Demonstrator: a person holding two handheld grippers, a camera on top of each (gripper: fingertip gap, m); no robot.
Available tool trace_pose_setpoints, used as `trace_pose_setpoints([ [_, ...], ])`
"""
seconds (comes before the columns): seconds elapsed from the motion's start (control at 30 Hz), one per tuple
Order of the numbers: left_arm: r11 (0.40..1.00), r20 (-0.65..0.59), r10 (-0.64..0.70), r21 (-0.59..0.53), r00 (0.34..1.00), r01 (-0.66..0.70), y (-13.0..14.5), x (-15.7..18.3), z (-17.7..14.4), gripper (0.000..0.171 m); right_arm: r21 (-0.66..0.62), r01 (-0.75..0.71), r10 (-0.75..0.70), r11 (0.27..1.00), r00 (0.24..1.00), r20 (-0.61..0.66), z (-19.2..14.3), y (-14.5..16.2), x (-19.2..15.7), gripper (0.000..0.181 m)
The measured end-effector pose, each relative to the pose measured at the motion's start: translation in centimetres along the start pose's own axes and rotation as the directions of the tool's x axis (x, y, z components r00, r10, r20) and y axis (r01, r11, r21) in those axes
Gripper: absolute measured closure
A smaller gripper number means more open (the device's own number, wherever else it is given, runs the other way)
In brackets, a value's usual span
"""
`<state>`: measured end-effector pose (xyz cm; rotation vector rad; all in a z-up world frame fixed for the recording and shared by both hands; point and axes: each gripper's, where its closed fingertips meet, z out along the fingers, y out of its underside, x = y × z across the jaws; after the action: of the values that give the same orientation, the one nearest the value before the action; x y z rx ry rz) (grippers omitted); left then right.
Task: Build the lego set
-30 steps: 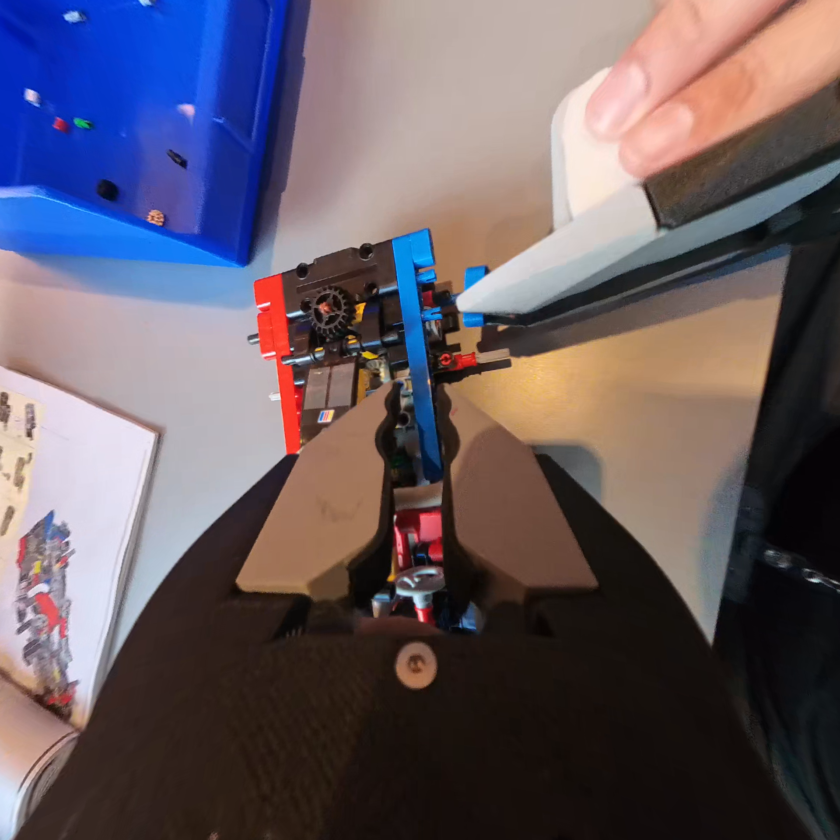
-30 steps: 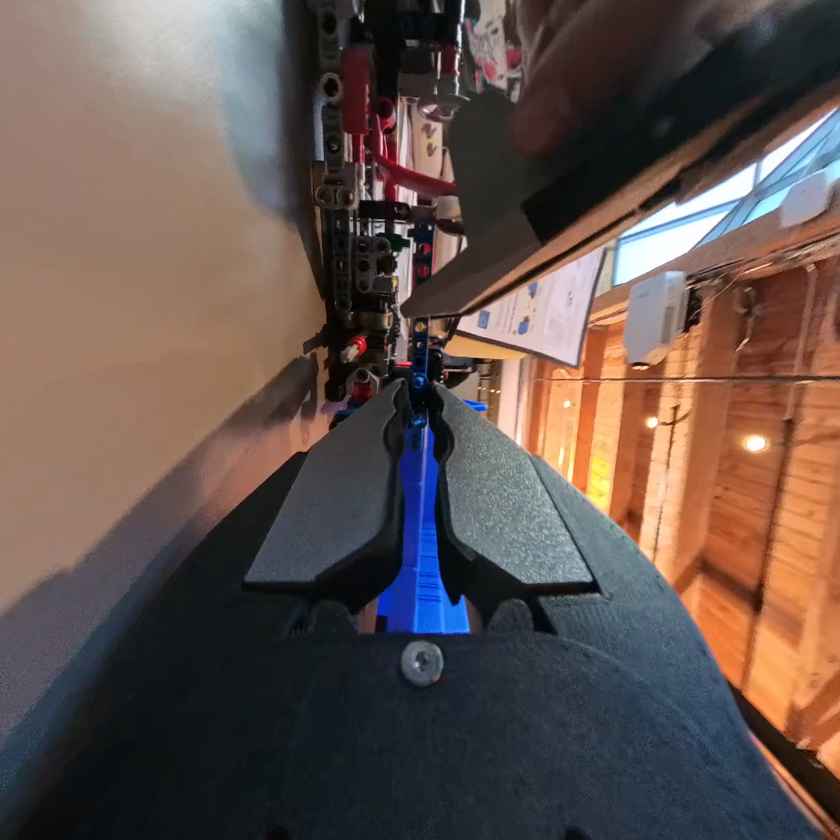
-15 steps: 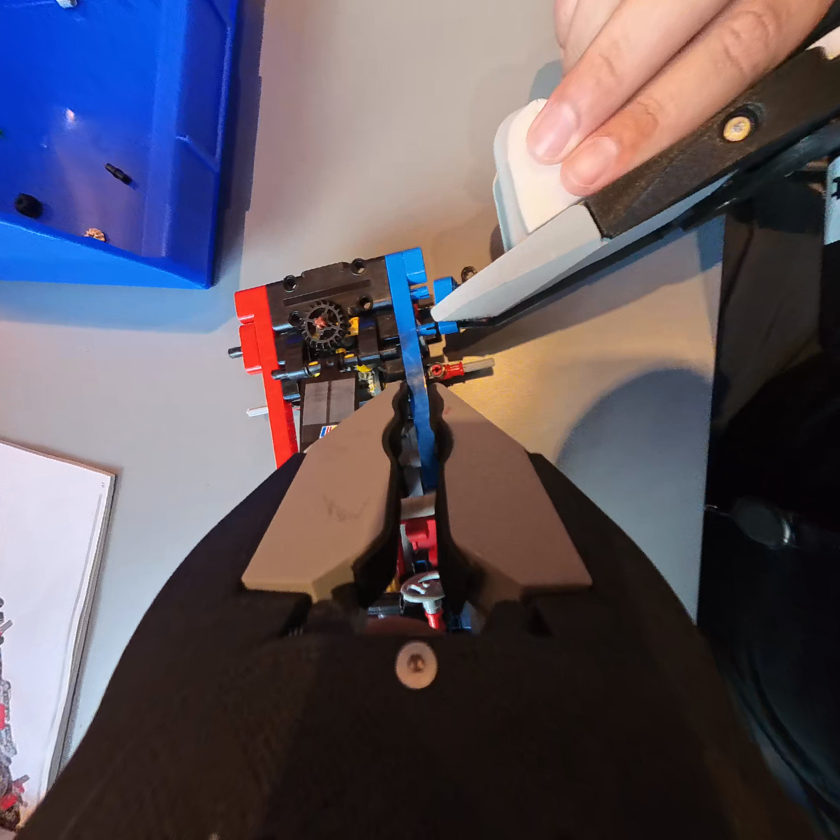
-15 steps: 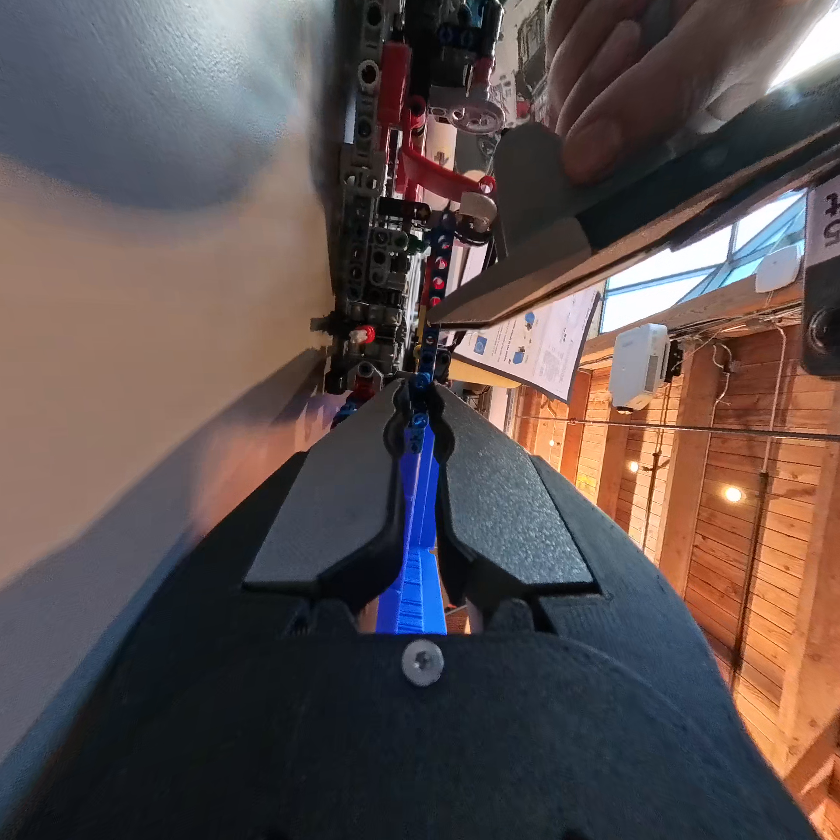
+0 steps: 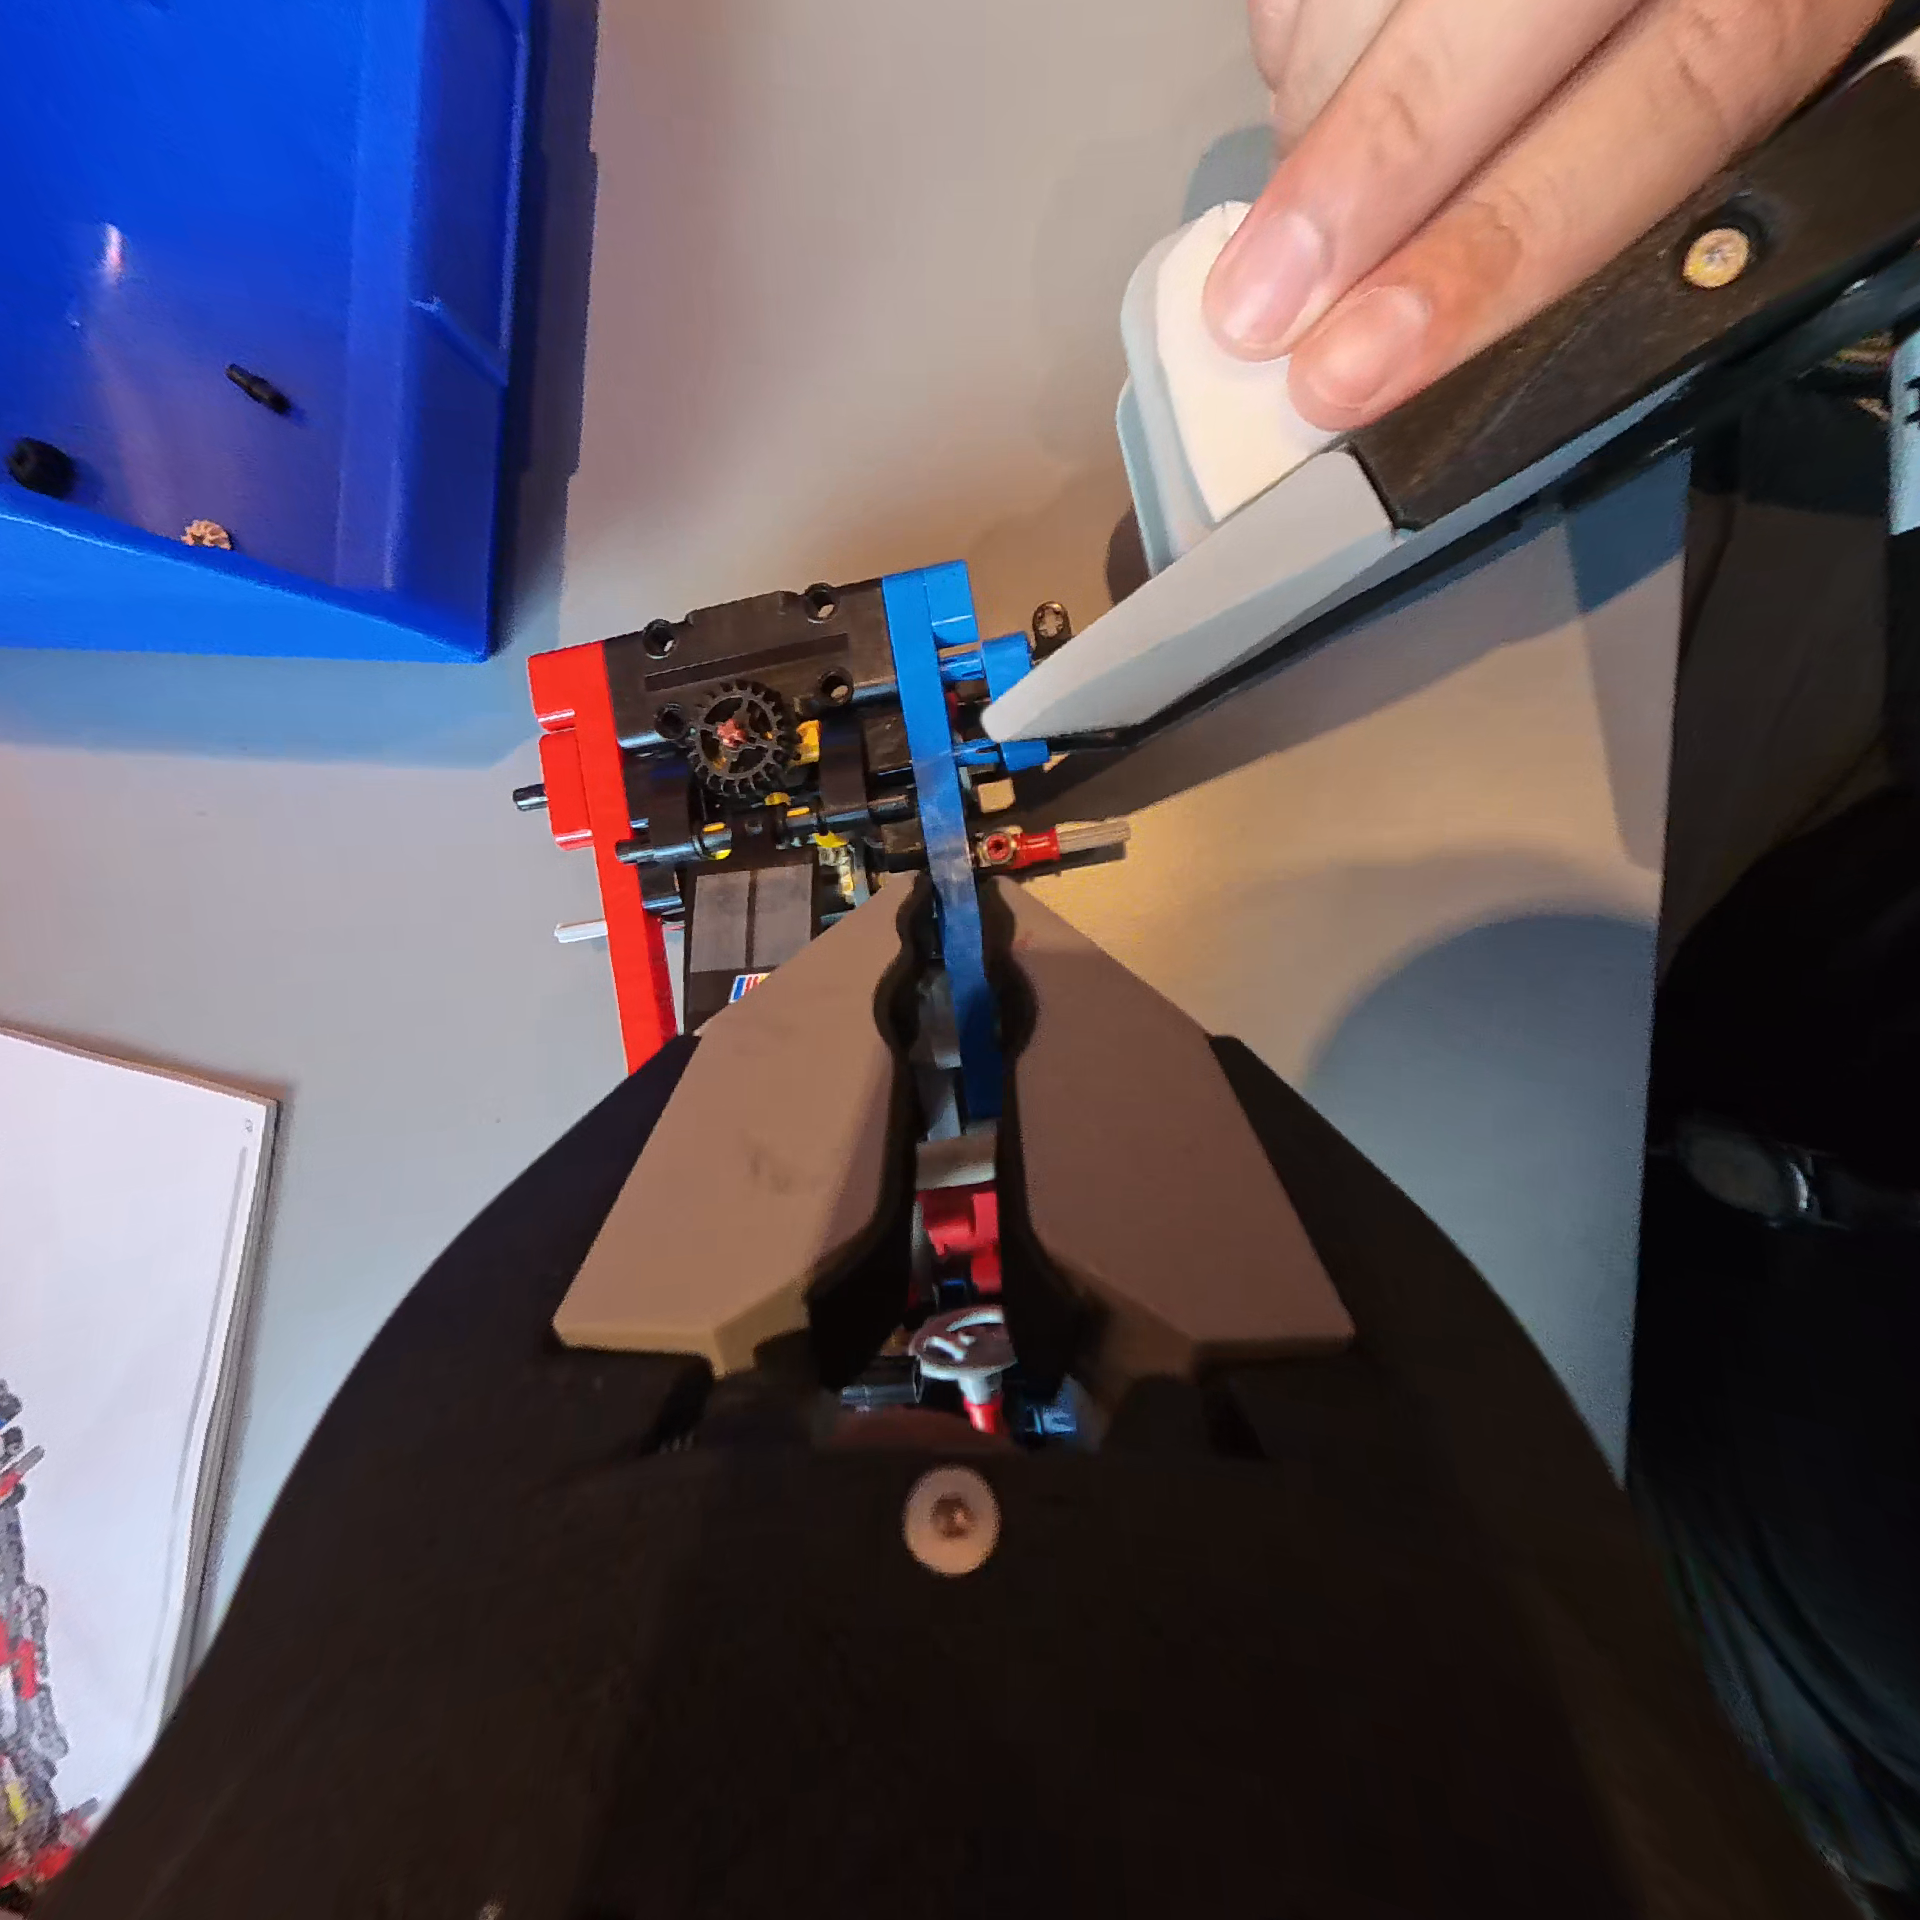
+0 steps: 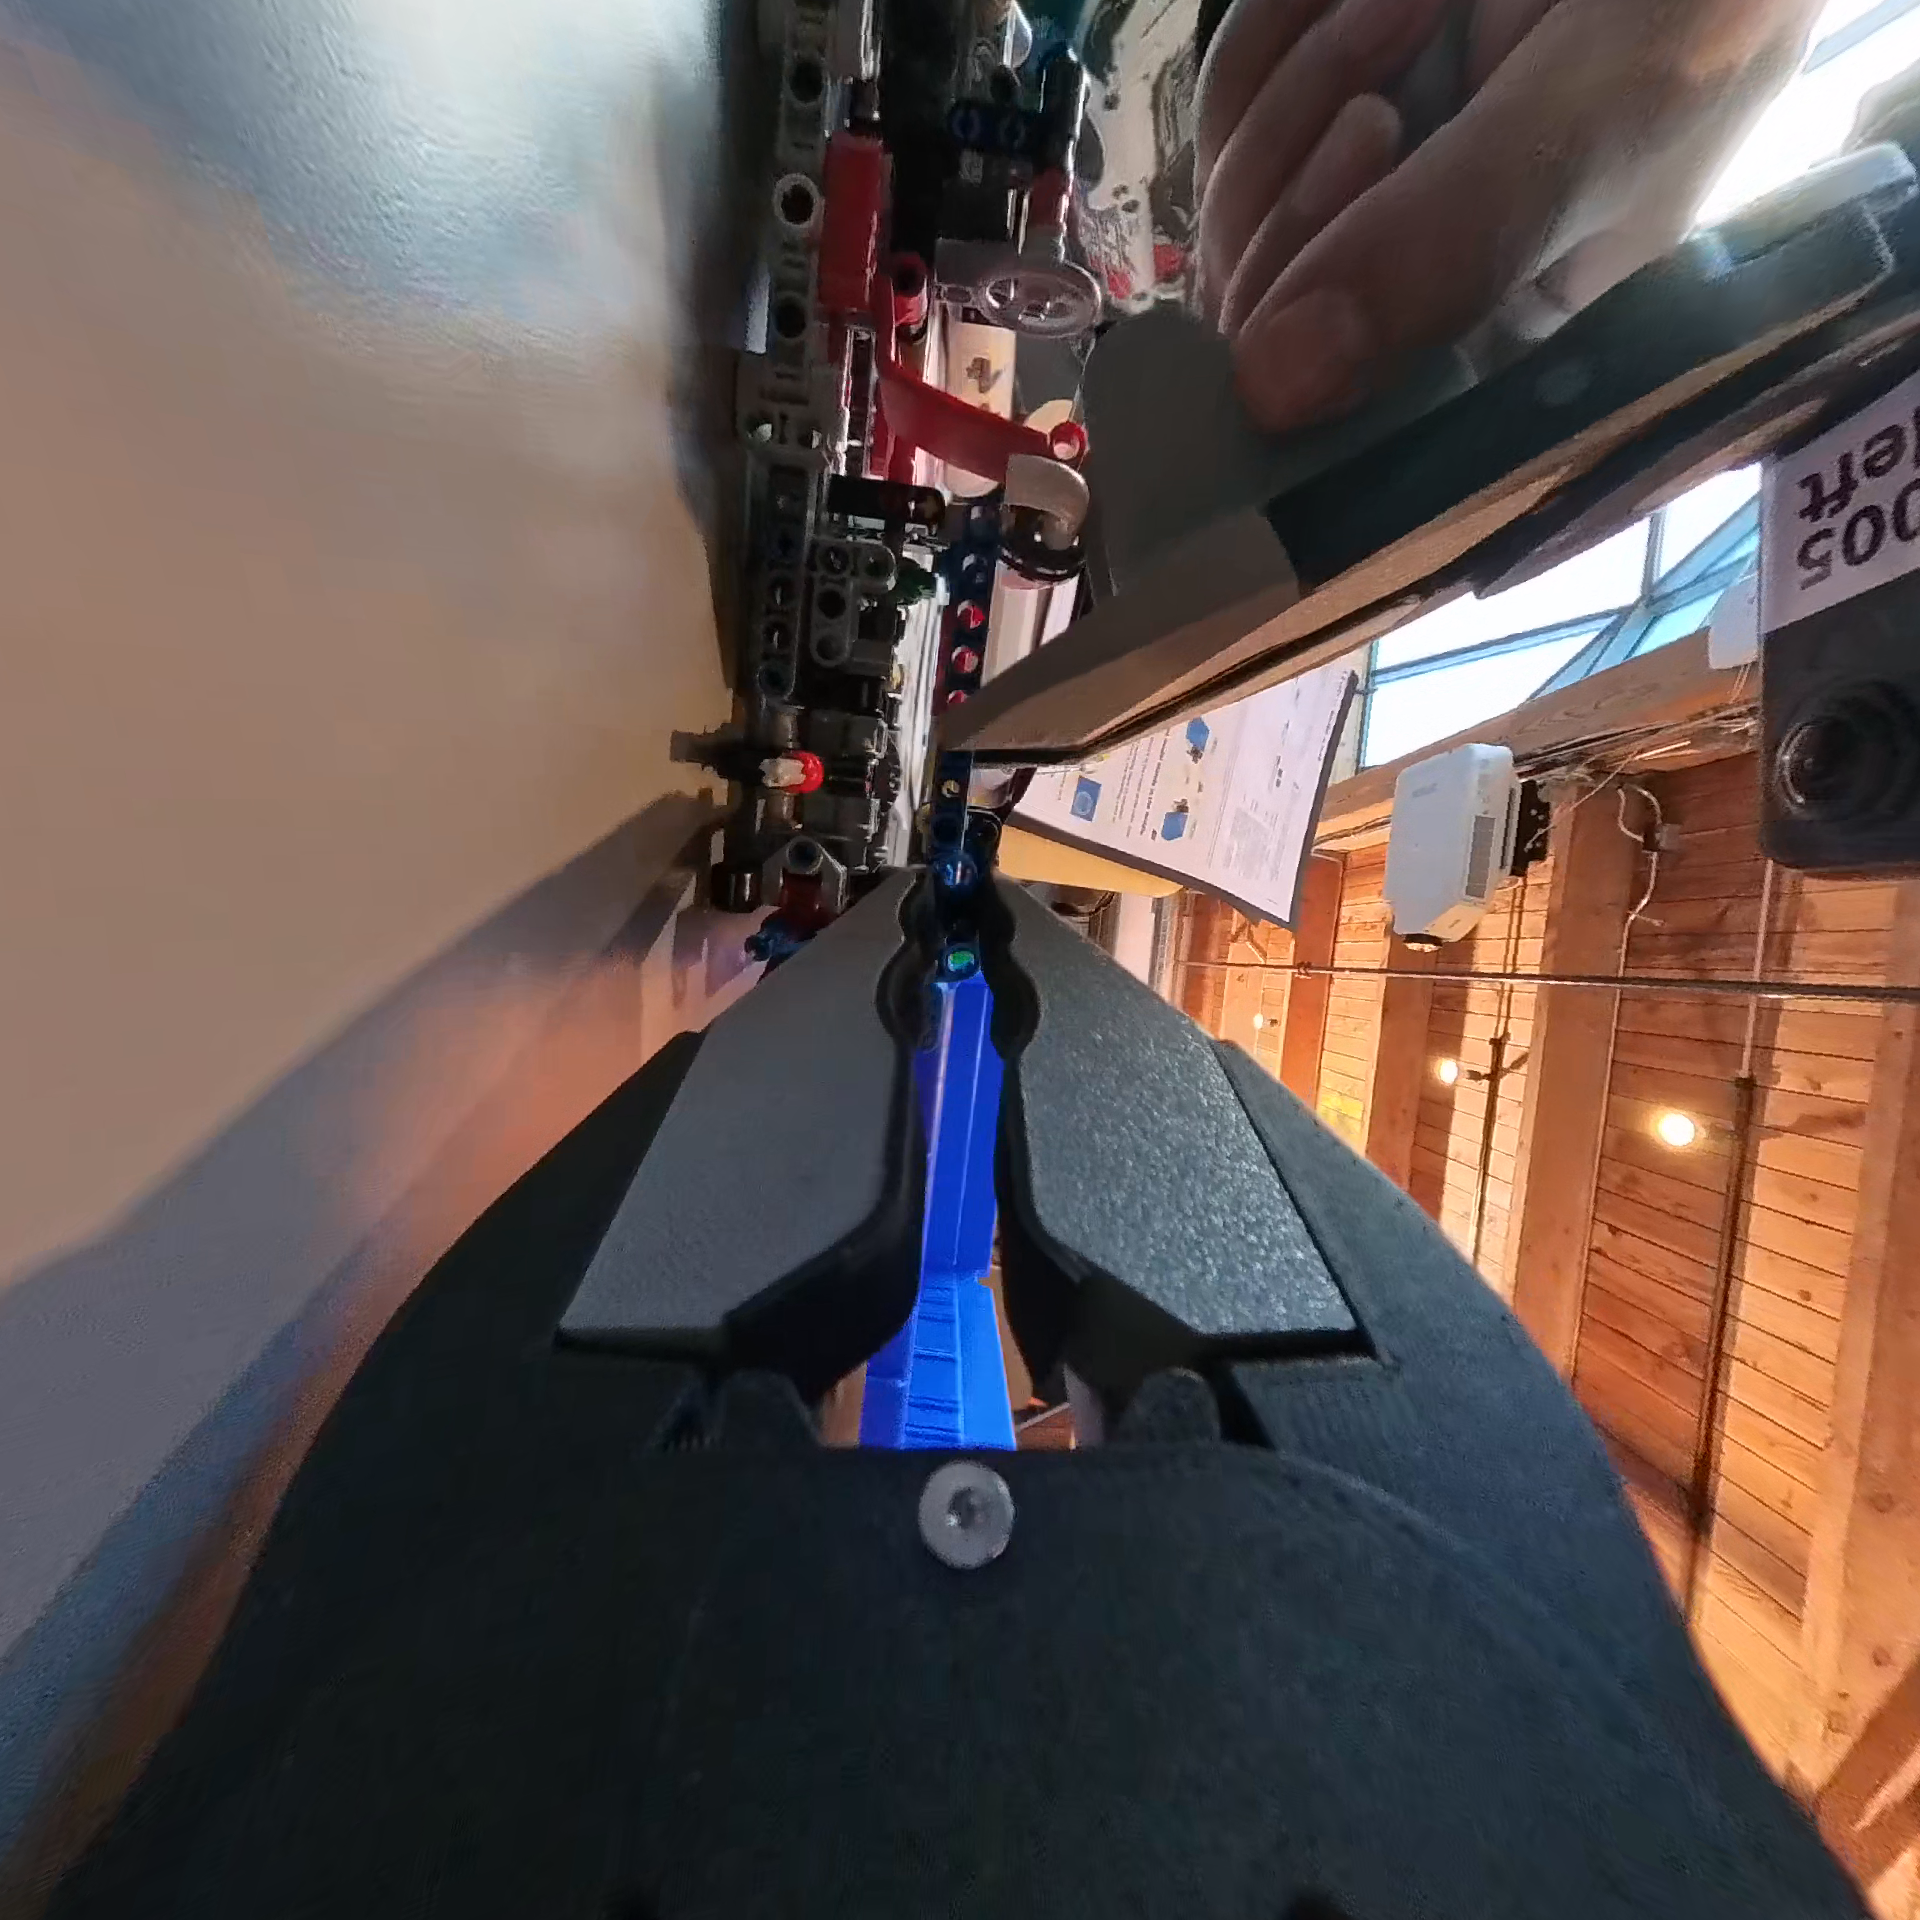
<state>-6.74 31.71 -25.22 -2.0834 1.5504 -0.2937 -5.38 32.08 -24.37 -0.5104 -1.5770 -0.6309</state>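
Note:
The lego model (image 5: 758, 727) lies on the grey table; it is black with a gear, a red side and a blue beam (image 5: 930, 707). My left gripper (image 5: 956, 904) is shut on that blue beam. My right gripper (image 5: 1013, 727) comes in from the upper right, shut on a small blue pin (image 5: 1023, 753) whose tip touches the beam's side. In the right wrist view my right gripper (image 6: 954, 904) pinches the pin (image 6: 954, 958) against the beam's edge (image 6: 951, 810). The model (image 6: 821, 623) and the left gripper's fingers (image 6: 1143, 686) lie ahead.
A blue parts bin (image 5: 239, 312) with a few small pieces stands at the far left. An instruction booklet (image 5: 104, 1351) lies at the near left. A red axle pin (image 5: 1039, 844) sticks out of the model's right side. The table edge (image 5: 1662, 935) and a person's dark clothing are at the right. My two grippers' fingertips are within a few centimetres of each other.
My right gripper has moved in toward the blue beam, bringing the blue pin against it. The left view has shifted, so the bin and booklet have slid leftward.

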Motion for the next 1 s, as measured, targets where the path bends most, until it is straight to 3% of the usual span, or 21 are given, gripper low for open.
trace_pose_setpoints([
  [0.37, 1.0, -0.048, -0.007, 0.009, 0.999, 0.008, 0.17, -0.17, -0.11, 0.167, 0.024, -0.022, 0.022, 0.999, 1.0, 0.019, 0.4, 0.03, -0.24, 0.178],
  [0.63, 1.0, -0.089, -0.004, -0.029, 0.996, 0.001, 0.46, -0.06, -0.12, 0.167, 0.068, 0.07, -0.069, 0.995, 0.997, -0.024, 0.53, -0.13, -0.24, 0.179],
  [0.83, 0.999, -0.064, -0.022, -0.038, 0.998, 0.02, 0.63, -0.29, -0.17, 0.167, 0.049, -0.171, 0.166, 0.984, 0.982, 0.089, 0.91, -0.03, -0.32, 0.176],
  [1.0, 0.999, -0.094, -0.035, -0.026, 0.995, 0.033, 0.69, -0.29, -0.36, 0.167, 0.116, -0.065, 0.062, 0.991, 0.997, 0.035, 0.94, -0.32, -0.17, 0.177],
])
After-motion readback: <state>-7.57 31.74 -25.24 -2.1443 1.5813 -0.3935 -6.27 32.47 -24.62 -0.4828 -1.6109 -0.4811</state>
